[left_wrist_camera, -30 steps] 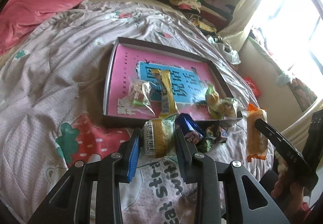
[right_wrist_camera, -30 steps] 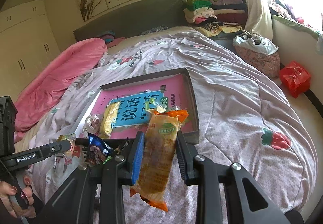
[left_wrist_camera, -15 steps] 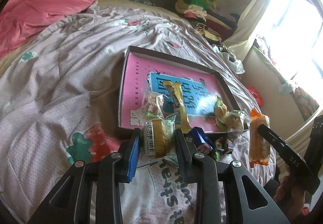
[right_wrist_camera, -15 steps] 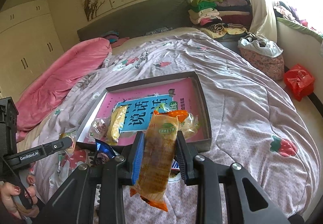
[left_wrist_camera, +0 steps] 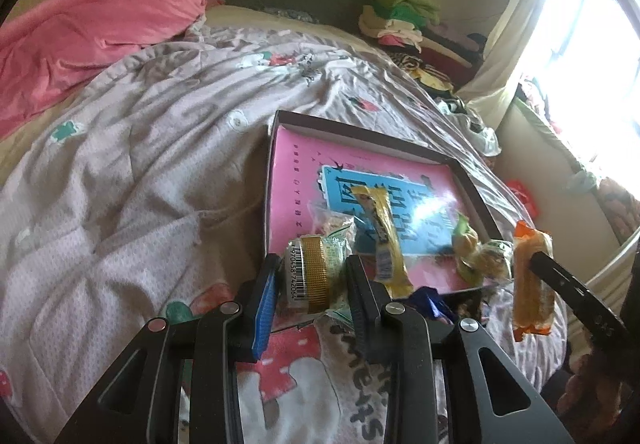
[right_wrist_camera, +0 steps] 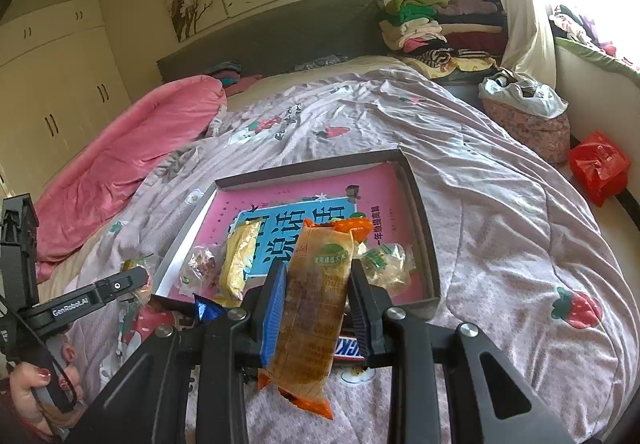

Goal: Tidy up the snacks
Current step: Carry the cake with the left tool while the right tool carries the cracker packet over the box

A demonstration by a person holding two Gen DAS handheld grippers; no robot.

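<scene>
My left gripper (left_wrist_camera: 312, 276) is shut on a clear green-and-gold snack packet (left_wrist_camera: 314, 272) with a barcode, held just before the near left corner of the shallow box (left_wrist_camera: 276, 171). The box has a pink and blue printed floor. Inside it lie a yellow bar (left_wrist_camera: 382, 236), a small clear packet (left_wrist_camera: 332, 224) and green-labelled pastries (left_wrist_camera: 480, 256). My right gripper (right_wrist_camera: 316, 284) is shut on a long orange-ended cake packet (right_wrist_camera: 316, 300), hanging over the box's near edge (right_wrist_camera: 434, 284); the same cake packet (left_wrist_camera: 530, 284) shows at the right of the left wrist view. A blue wrapper (left_wrist_camera: 428, 300) lies on the quilt.
The box rests on a lilac strawberry-print quilt (right_wrist_camera: 520, 211). A pink duvet (left_wrist_camera: 88, 39) is heaped at the far left. Folded clothes (right_wrist_camera: 420, 19) are stacked by the headboard. A red bag (right_wrist_camera: 600, 167) and a floral bag (right_wrist_camera: 528, 119) sit on the floor at right. A candy bar (right_wrist_camera: 348, 348) lies beneath my right gripper.
Both grippers have edged forward toward the box with their packets still held. The box's near edge now sits closer under each of them.
</scene>
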